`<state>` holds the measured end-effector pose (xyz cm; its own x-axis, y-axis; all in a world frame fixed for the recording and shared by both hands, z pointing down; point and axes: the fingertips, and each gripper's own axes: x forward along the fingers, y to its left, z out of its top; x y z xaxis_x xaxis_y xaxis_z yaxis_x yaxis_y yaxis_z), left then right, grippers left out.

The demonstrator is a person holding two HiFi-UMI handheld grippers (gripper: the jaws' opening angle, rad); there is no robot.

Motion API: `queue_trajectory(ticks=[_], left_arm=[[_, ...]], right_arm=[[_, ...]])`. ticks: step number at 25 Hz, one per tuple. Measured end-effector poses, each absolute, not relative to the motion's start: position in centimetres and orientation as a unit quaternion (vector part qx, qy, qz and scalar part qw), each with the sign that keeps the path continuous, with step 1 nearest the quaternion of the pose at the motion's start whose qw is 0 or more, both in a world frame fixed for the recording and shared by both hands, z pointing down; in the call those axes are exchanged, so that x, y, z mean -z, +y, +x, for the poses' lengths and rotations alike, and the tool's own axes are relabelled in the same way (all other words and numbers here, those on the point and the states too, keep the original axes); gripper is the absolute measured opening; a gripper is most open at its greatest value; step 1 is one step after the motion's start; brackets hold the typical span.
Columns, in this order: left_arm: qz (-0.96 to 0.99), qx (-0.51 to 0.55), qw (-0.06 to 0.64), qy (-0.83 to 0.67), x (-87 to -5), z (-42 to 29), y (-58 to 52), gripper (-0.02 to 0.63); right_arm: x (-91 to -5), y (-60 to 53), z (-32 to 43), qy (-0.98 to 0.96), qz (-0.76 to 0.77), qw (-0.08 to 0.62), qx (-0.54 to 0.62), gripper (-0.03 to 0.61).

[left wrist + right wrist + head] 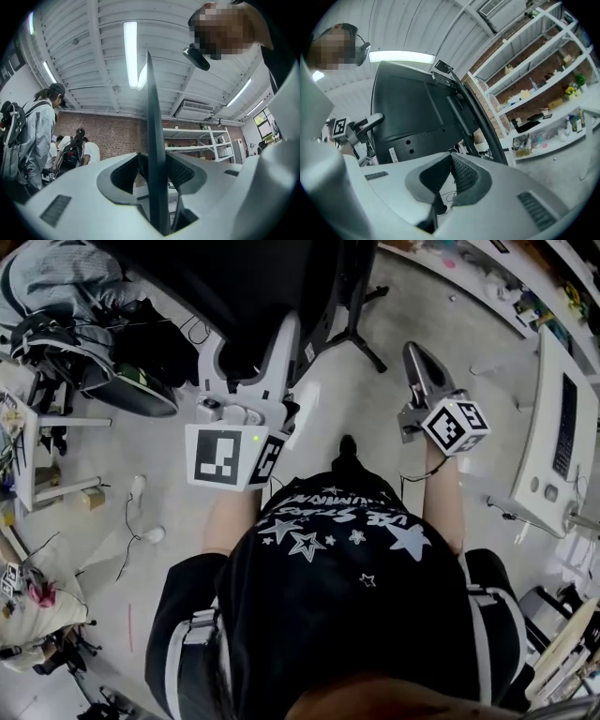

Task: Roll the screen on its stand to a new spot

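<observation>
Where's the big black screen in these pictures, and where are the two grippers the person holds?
screen (pixel 417 103), right gripper view, on its black back panel.
left gripper (pixel 157 168), left gripper view, between its pads, clamped on the screen's edge.
right gripper (pixel 421 360), head view, at its closed jaw tips.

Ceiling strip light (pixel 130 54), white shelving (pixel 534 93) (cluttered), brick wall (pixel 112 136), person with backpack (pixel 40 131), white desk (pixel 548 409)

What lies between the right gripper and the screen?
In the head view, only the stand's black leg crosses the bare floor between the right gripper and the screen.
</observation>
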<state>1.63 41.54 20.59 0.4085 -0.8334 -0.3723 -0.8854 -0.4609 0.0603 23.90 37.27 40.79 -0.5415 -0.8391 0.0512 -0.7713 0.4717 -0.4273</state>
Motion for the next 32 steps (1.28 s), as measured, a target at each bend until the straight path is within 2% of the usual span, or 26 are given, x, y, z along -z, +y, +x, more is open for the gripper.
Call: queue_trajectory(ticks=[10,18,26,29,32], left_arm=[[-0.852,-0.193,0.07,0.482,-20.5,-0.7,45.3,0.203],[-0.859,-0.19,0.065,0.471,-20.7,0.4,46.6,0.204],[-0.871,-0.161,0.096,0.455,-21.1,-1.9,48.0,0.206],[-0.869,-0.168,0.087,0.457,-21.5,-2.2,48.9,0.208],[-0.875,-0.167,0.061,0.451,-22.6,-1.3,50.2,0.237]], right_arm=[[-40.0,43.2,20.5,0.844,-0.494,0.082,0.192,0.008],[-39.1,46.0,21.6,0.837,-0.508,0.09,0.181,0.008],[-39.0,49.4,18.2,0.835,-0.514,0.092,0.172,0.008],[-39.1,50.7,18.6,0.835,-0.514,0.094,0.173,0.008],[-39.7,52.7,20.3,0.83,-0.52,0.086,0.181,0.008]])
